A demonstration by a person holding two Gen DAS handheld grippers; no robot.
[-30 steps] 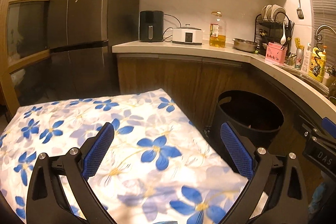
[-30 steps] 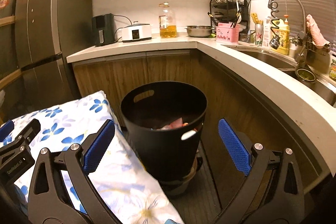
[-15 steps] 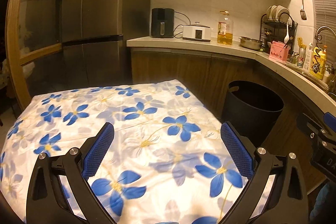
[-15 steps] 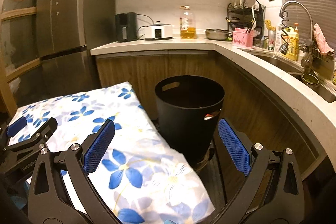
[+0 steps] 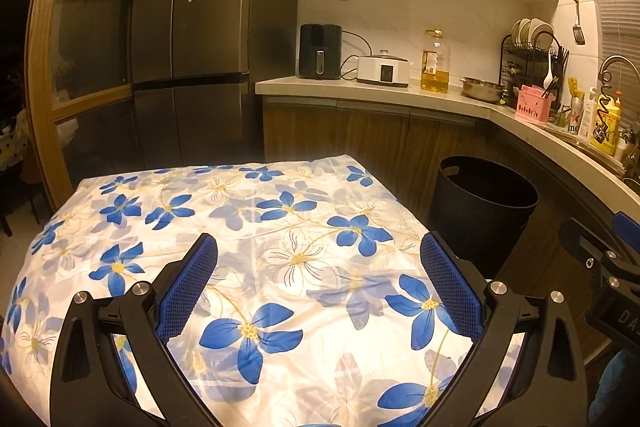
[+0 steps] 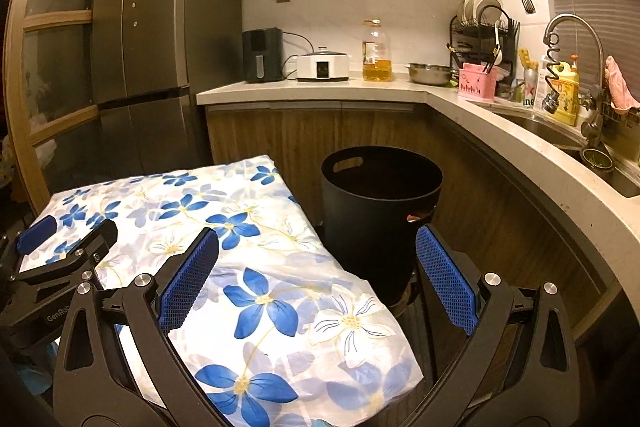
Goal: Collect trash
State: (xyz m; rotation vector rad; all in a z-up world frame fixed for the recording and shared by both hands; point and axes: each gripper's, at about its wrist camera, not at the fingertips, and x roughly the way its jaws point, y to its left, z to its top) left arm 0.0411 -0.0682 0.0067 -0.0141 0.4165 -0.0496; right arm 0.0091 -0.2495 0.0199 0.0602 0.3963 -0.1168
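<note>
So from where I'm driving this, both tongs are spread wide with nothing in them. Left gripper (image 5: 318,279) hangs over the middle of the floral cloth (image 5: 256,227), which is bare on top as far as I can see. Right gripper (image 6: 316,277) straddles the cloth's right edge, one finger over the fabric and the other over the dark gap next to it. The bin (image 6: 380,211) sits on the floor just beside that edge, mouth open, tucked against the curved cabinets (image 6: 500,211). There's a narrow strip of floor between bin and cabinet front, not much room to swing on that side. Fridge (image 5: 192,39) closes off the far left. Counter (image 6: 312,89) overhangs behind the bin. I can't really tell what's inside it from here, too dark.
</note>
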